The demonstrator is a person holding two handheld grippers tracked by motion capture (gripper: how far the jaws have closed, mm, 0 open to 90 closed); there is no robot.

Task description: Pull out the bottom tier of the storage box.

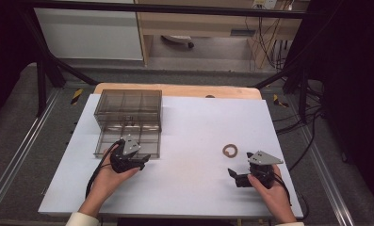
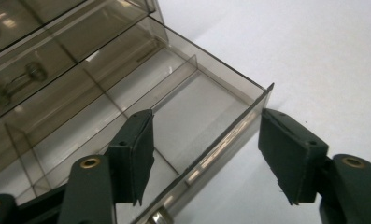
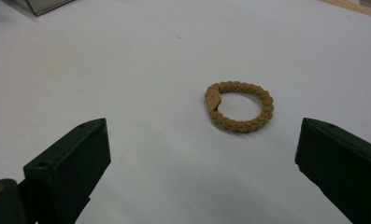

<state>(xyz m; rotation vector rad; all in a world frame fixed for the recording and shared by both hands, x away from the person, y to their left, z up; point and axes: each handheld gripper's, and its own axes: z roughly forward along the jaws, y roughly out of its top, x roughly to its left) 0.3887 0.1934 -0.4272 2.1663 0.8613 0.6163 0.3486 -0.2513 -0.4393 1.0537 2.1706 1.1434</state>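
Observation:
A smoky clear drawer box (image 1: 128, 106) stands at the table's back left, with its bottom drawer (image 1: 144, 141) pulled out toward me. My left gripper (image 1: 136, 159) is open at the drawer's front. In the left gripper view its jaws straddle the front wall (image 2: 230, 140) of the divided, bare drawer (image 2: 192, 107), left gripper (image 2: 206, 116), with a metal knob (image 2: 157, 217) just below. A tan braided ring (image 1: 230, 150) lies flat on the white sheet. My right gripper (image 1: 236, 178) is open a little in front of the ring (image 3: 239, 127), right gripper (image 3: 202, 128), not touching it.
The white sheet (image 1: 194, 132) covers a wooden table (image 1: 175, 89) inside a black frame. A shut upper drawer holds a small metal piece (image 2: 15, 84). Cables (image 1: 97, 172) trail from both grippers. Beyond the table are floor, a desk and wires.

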